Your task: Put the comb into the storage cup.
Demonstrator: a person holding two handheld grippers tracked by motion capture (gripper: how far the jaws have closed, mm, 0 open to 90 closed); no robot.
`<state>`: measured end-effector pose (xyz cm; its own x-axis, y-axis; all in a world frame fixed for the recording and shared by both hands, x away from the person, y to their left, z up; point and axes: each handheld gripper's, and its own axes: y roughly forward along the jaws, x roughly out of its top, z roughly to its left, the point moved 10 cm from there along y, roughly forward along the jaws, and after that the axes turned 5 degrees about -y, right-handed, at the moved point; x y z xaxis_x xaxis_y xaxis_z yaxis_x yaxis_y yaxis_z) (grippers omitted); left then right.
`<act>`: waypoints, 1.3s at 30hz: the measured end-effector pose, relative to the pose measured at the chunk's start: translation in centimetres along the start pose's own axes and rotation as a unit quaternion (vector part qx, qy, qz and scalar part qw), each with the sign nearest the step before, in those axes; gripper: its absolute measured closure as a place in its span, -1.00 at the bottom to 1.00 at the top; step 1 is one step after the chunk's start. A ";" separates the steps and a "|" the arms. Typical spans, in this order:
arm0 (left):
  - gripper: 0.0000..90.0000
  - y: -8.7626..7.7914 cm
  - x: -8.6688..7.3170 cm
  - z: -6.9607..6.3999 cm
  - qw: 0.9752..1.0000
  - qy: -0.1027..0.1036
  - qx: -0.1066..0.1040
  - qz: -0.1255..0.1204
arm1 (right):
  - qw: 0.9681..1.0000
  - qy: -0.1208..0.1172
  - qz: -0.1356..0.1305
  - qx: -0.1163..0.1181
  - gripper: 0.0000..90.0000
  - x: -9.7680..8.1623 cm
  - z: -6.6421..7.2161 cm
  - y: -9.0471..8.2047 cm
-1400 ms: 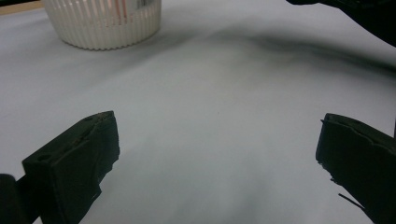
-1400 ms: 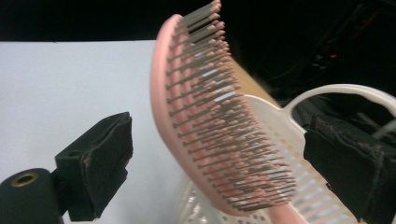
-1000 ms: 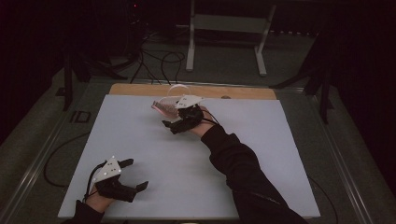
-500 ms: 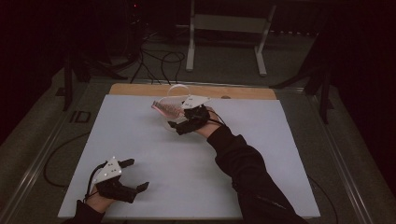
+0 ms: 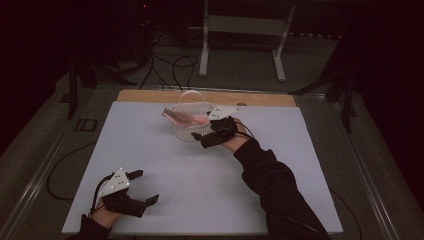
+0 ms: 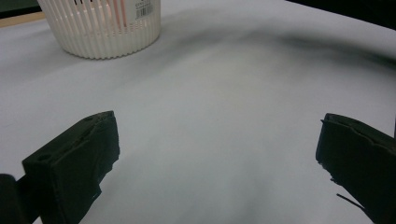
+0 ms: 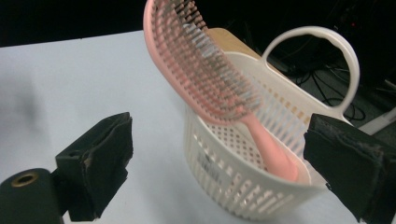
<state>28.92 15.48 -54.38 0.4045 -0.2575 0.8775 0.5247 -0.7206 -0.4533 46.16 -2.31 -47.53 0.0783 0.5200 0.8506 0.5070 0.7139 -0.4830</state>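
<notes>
In the left gripper view the basket [image 6: 100, 25] is cut off by the top edge, so its rim and contents are out of frame apart from pink streaks behind the slats; the barcode label [image 6: 144, 8] is too small to read. The right jaw runs off the right edge. In the right gripper view the brush [image 7: 205, 70] loses its tip at the top edge, and its handle end is hidden behind the basket wall [image 7: 243, 186]. In the high view the room beyond the table [image 5: 150, 150] is too dark to make out, and the brush's bristles are too small to tell
</notes>
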 end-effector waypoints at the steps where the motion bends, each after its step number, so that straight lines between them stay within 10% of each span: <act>1: -1.00 0.0 0.0 0.0 1.000 0.000 0.001 -0.001 | 1.000 0.000 0.001 -0.001 -0.82 -0.2 -0.1 -0.2; 39: -1.00 -0.1 0.0 0.0 1.000 0.003 0.001 0.001 | 0.998 0.054 0.019 -0.005 -0.82 -8.8 1.9 -6.8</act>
<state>28.89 15.54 -54.37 0.4016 -0.2633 0.8771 0.5243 -0.7192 -0.4560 40.38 -10.82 -52.16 0.1888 0.4930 0.8493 0.5101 0.6898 -0.5138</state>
